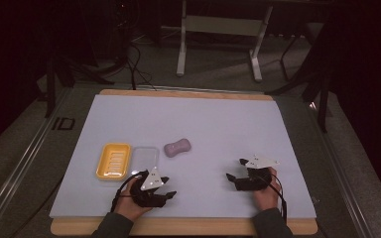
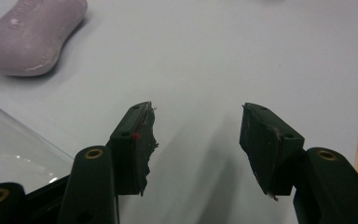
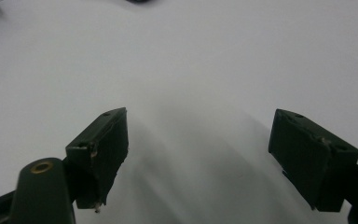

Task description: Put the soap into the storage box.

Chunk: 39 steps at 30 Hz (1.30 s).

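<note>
Both open and empty, left hand-held gripper (image 1: 164, 187) low in the frame near the purple curvy soap bar (image 1: 177, 147), right hand-held gripper (image 1: 234, 169) waiting on the desk (image 1: 228, 124).

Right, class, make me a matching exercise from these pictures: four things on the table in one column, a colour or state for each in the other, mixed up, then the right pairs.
Things
1. soap dish
2. bar of soap
3. clear lid
4. left gripper

Descriptions
A. pale purple, lying on the white mat
B. jaws apart, nothing between them
C. yellow, ridged inside
D. see-through, right beside the yellow thing

Right pairs: 1-C, 2-A, 3-D, 4-B
</note>
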Available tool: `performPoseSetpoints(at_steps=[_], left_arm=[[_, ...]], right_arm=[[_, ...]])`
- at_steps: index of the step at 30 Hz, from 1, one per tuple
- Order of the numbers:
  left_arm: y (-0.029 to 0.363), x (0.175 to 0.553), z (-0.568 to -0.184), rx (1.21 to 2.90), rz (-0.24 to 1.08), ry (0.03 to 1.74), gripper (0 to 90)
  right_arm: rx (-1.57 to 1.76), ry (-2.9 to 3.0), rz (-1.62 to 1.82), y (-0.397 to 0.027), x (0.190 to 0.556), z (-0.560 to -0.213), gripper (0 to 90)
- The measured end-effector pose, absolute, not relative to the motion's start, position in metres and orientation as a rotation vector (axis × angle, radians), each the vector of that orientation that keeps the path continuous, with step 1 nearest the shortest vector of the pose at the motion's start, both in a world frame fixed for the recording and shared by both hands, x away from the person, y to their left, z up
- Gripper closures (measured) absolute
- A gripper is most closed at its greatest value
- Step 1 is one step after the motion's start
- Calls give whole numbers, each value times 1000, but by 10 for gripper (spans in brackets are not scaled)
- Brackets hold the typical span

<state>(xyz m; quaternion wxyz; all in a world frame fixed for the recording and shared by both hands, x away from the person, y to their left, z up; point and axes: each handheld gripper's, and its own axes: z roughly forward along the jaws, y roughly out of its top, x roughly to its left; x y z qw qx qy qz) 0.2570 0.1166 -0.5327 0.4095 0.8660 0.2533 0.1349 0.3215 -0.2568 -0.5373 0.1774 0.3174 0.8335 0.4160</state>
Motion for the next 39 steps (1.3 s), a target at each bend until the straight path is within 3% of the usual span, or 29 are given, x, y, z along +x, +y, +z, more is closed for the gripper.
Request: performPoseSetpoints(at_steps=[39], left_arm=[[137, 271, -505, 2176, 429, 709, 403]], right_arm=[[888, 2331, 1175, -257, 319, -537, 208]])
